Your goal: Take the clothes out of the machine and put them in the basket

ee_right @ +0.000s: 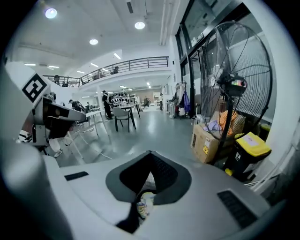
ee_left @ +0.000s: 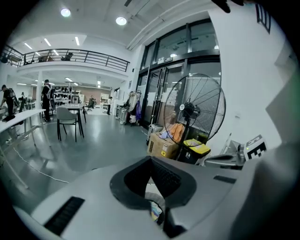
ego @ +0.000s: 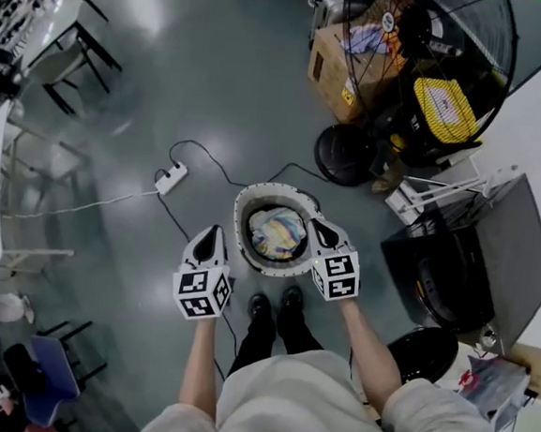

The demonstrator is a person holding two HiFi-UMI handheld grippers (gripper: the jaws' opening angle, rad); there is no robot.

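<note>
The left gripper (ego: 210, 233) and right gripper (ego: 319, 227) were held either side of the basket (ego: 242, 219) with jaws together on nothing, seemingly because the clothes (ego: 277, 232) already lay bundled inside it.

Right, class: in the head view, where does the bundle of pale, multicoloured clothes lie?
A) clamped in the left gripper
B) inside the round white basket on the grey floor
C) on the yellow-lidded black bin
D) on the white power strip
B: the pale, multicoloured clothes lie inside the round white basket on the floor, between the left gripper and the right gripper, and neither gripper holds them.
</note>
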